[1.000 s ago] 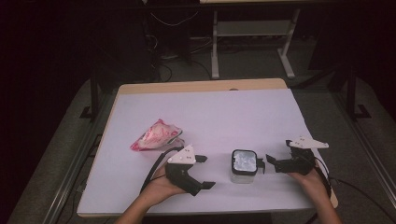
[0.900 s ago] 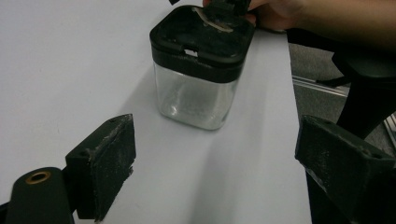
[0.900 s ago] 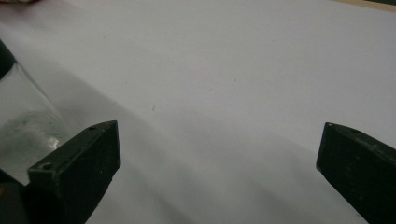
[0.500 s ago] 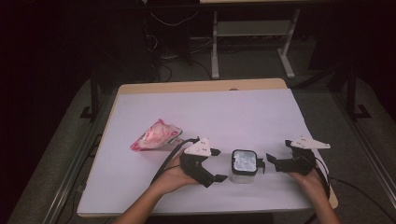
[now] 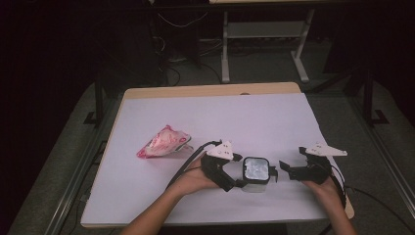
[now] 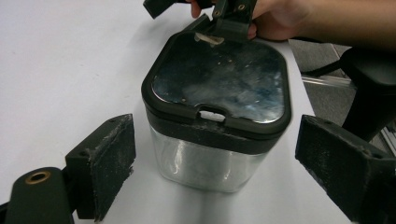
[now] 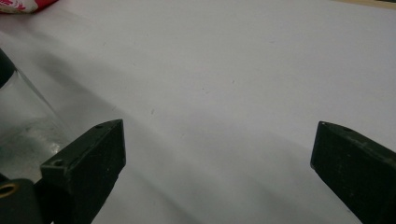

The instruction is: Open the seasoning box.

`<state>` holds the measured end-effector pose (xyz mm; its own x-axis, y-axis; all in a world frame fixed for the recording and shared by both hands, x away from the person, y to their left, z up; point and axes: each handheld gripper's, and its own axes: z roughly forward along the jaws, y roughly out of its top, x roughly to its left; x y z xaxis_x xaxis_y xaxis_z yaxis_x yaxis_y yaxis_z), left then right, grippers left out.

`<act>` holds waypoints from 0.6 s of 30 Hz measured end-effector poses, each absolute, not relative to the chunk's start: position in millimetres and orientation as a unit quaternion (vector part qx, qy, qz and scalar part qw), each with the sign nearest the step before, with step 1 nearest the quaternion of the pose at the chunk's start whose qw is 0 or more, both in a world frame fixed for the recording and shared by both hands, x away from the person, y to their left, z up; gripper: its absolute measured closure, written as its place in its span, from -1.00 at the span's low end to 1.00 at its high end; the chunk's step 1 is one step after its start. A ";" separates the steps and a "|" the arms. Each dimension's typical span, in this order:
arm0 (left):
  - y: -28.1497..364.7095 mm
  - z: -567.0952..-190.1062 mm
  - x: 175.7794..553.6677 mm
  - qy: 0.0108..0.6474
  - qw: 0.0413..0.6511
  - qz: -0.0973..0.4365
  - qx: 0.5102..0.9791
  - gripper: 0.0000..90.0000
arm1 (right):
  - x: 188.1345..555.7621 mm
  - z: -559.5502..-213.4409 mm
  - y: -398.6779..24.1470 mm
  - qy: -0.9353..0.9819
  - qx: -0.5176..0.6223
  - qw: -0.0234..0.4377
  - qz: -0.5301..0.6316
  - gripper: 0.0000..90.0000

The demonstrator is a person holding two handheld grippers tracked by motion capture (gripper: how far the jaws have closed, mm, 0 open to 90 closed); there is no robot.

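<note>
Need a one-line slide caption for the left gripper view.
Open left tongs straddle a clear container with a dark lid on the white table, pads not touching.

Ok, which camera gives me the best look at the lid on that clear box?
The left gripper view: the lid sits close and centred between the open left tool, its dark rim and front tab clear. The high view shows the lid small, from above. The right gripper view catches just a sliver of the box at its left edge.

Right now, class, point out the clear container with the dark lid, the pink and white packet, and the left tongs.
clear container with dark lid (image 6: 219, 86), left gripper view, lid top.
pink and white packet (image 5: 163, 142), high view, middle.
left tongs (image 5: 246, 172), high view, between tips.
</note>
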<state>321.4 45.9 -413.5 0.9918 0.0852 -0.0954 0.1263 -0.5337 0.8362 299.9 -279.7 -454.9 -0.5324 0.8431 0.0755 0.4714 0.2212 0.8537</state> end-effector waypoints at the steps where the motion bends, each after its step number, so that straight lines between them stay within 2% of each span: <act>1: 45.0 -414.5 322.6 0.058 0.479 -0.024 0.876 -0.74 | 299.9 -454.9 -279.6 0.753 0.437 0.208 0.446 -0.93; 18: 37.2 -418.3 326.0 0.043 0.485 -0.029 0.873 -0.66 | 300.3 -455.2 -278.6 0.757 0.433 0.207 0.443 -0.90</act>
